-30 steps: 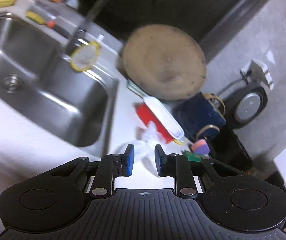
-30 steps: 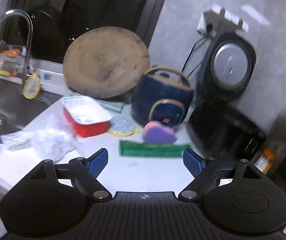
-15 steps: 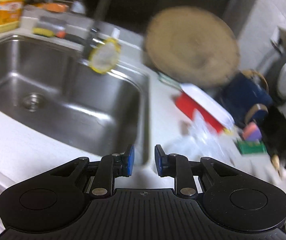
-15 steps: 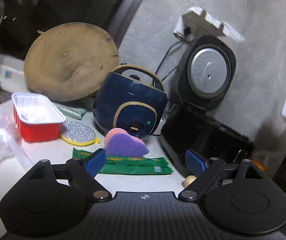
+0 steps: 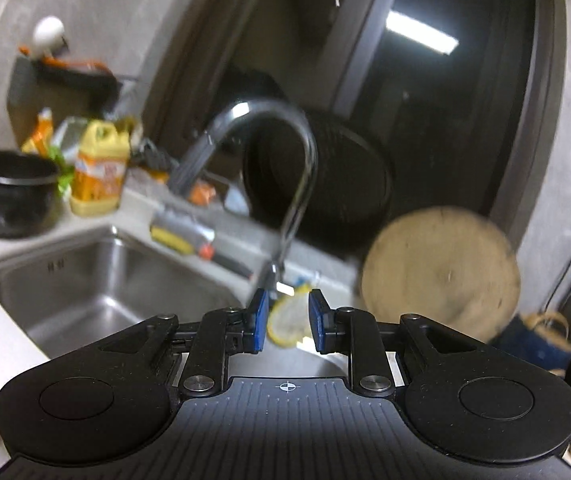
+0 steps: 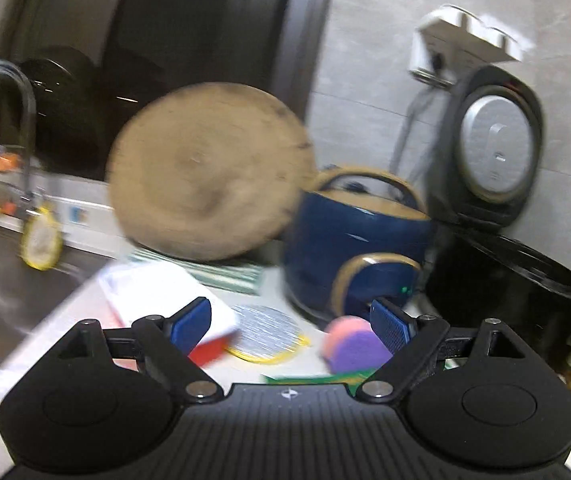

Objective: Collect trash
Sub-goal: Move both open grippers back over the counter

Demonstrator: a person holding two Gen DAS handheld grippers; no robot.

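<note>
Left hand-held gripper point(image 5: 285, 320) narrow gap, holding nothing, faucet point(image 5: 285, 184) ahead. Right hand-held gripper point(image 6: 291, 322) wide open, empty, red tray point(image 6: 173, 300) front-left.

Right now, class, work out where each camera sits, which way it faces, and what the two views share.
Left wrist: sits on the left gripper, faces the faucet and sink; its narrowly parted fingers show.
Right wrist: sits on the right gripper, faces the counter by the blue cooker and red tray; its wide-open fingers show.
Shared: the round wooden board, faucet, and yellow-rimmed scrubber.
</note>
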